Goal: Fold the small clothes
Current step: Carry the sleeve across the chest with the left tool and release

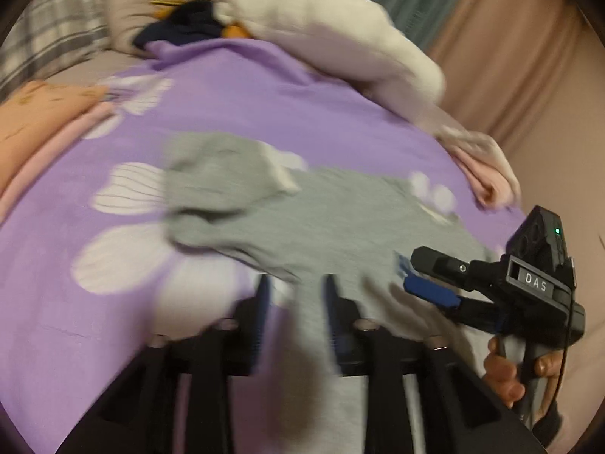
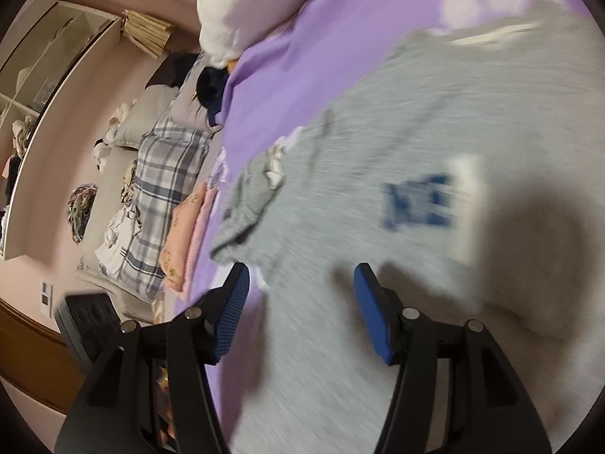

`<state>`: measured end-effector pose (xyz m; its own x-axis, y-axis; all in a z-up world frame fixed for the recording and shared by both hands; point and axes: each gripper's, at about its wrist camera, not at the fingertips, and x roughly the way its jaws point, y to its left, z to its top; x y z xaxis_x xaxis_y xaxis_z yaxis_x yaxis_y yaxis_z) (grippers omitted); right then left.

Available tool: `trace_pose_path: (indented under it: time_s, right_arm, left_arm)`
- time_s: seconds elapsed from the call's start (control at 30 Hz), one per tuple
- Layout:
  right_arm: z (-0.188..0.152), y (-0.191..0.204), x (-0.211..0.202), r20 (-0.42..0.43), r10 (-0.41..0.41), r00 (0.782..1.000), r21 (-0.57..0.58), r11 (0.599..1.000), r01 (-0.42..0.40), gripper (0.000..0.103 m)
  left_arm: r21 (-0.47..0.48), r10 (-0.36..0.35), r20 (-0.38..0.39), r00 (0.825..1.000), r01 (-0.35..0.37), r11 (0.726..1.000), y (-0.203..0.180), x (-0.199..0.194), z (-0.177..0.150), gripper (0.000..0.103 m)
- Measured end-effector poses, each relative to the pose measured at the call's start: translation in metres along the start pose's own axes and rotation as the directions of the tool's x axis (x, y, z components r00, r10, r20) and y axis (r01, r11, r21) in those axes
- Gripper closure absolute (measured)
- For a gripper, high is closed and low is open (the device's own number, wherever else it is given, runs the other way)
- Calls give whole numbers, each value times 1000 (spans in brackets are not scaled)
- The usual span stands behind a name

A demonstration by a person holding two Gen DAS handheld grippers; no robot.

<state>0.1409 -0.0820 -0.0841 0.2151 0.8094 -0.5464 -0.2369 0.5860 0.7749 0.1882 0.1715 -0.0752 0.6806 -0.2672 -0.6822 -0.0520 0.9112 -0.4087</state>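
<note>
A small grey garment [image 1: 302, 212] lies spread on the purple flowered bedsheet [image 1: 234, 106], one sleeve folded over at its left. It has a blue print [image 2: 419, 204] in the right wrist view. My left gripper [image 1: 297, 314] is open over the garment's near edge, with grey cloth lying between its fingers. My right gripper [image 1: 419, 276] is seen at the right, low over the garment's right part. In its own view the right gripper [image 2: 300, 302] is open just above the grey garment [image 2: 416, 132]. Both views are motion blurred.
Folded peach and pink clothes [image 1: 41, 121] lie at the sheet's left edge. A white quilt [image 1: 340, 38] and a rolled pink cloth [image 1: 487, 178] lie at the back right. A plaid blanket [image 2: 166, 178] and pillows are beyond the bed end.
</note>
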Motion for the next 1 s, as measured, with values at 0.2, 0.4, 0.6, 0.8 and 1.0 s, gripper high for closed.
trace_pose_path:
  time_s: [0.2, 0.4, 0.6, 0.8, 1.0]
  right_arm:
    - [2, 22, 22, 0, 15, 1000, -7, 1000, -15, 44]
    - [-6, 9, 8, -4, -39, 999, -30, 999, 39, 44]
    - [-9, -5, -5, 14, -3, 1000, 6, 1000, 3, 43]
    - [-18, -13, -23, 31, 20, 999, 28, 999, -21, 43]
    - [-27, -19, -41, 47, 3, 999, 19, 1000, -4, 43]
  left_arm:
    - [90, 110, 27, 994, -112, 990, 9, 36, 39, 54]
    - [332, 224, -84, 971, -185, 925, 0, 79, 47, 54]
    - [478, 284, -87, 955, -210, 853, -20, 101, 45, 54]
    - [481, 382, -108, 918, -288, 828, -20, 130, 54, 56]
    - [286, 278, -104, 955, -239, 928, 8, 108, 68, 78]
